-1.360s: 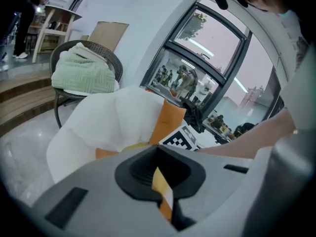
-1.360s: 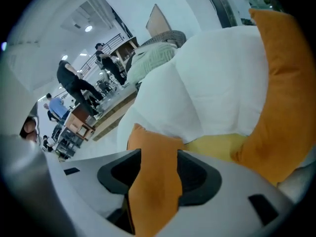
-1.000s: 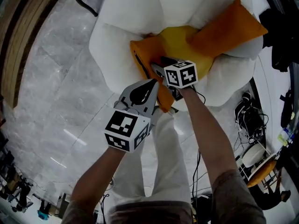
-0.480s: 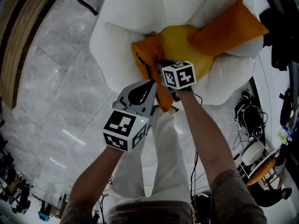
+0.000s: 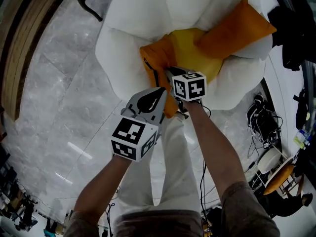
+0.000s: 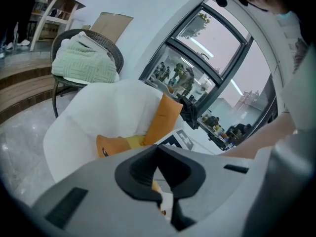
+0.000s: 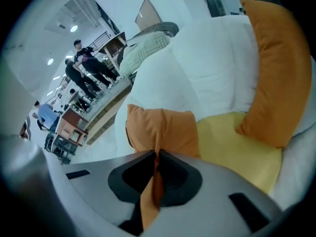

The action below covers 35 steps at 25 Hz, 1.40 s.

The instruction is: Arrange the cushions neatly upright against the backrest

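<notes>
A white armchair (image 5: 128, 33) holds three cushions. A small orange cushion (image 5: 155, 65) lies at the seat's front, a yellow cushion (image 5: 190, 46) lies flat behind it, and a longer orange cushion (image 5: 237, 26) leans on the right arm. My right gripper (image 5: 170, 73) is closing on the small orange cushion (image 7: 163, 127); a fold of its fabric is pinched between the jaws (image 7: 157, 154). My left gripper (image 5: 163, 90) hangs just in front of the seat, shut (image 6: 158, 149), with nothing in it.
A dark wicker chair with a green towel (image 6: 81, 60) stands behind the armchair. Cables and bags (image 5: 261, 117) lie on the floor to the right. A wooden step (image 5: 19, 43) runs along the left. People (image 7: 84, 68) stand far off.
My right gripper went from open to closed on the edge of the small orange cushion. The left gripper stayed where it was.
</notes>
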Tool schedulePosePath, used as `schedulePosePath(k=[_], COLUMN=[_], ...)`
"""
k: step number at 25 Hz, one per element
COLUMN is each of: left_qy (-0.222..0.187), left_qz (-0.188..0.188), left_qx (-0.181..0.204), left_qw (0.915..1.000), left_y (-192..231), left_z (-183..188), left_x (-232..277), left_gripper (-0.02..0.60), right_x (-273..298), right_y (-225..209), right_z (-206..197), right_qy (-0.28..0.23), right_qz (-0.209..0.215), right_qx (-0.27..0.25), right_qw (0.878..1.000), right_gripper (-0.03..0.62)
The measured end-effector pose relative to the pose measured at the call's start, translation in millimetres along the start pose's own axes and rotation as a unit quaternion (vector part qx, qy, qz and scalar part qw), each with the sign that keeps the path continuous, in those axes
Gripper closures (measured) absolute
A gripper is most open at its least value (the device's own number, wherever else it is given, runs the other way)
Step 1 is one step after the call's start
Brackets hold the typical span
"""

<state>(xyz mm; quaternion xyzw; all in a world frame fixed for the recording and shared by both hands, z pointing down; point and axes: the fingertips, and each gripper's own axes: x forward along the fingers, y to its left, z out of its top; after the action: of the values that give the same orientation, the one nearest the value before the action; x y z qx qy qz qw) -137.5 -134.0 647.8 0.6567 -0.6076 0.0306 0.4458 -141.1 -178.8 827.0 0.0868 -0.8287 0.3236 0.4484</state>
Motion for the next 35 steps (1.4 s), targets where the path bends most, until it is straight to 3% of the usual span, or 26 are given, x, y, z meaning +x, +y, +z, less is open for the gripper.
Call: schedulePosePath(k=[8,16,22,35], left_qy=[-0.011,-0.025,-0.032,-0.014], left_qz=[-0.016,-0.024,-0.018,0.007], left_qx=[0.025,0.048,0.049,0.0], left_qw=[0.9995,0.9982,0.9981,0.9999], left_y=[-35.3,-61.3,-64.5,-37.9], left_z=[39.4,84.6,106.3,71.3], left_x=[-14.7,-24.1,-26.6,-11.8], left_gripper=[0.577,0.577,0.577,0.577], right_x=[-61.4,-124.4,-147.9,-100.8], right_y=[-14.2,-23.2,-34.0,-67.6], right_z=[54.5,153.5,198.8,213.9], right_qy=[-0.078,-0.151,-0.173,-0.166], right_qz=[-0.05,-0.102,-0.114,-0.131], right_qx=[0.039,0.023,0.024,0.013], right_qw=[0.995,0.983,0.978,0.977], right_gripper=[0.559,0.559,0.559,0.559])
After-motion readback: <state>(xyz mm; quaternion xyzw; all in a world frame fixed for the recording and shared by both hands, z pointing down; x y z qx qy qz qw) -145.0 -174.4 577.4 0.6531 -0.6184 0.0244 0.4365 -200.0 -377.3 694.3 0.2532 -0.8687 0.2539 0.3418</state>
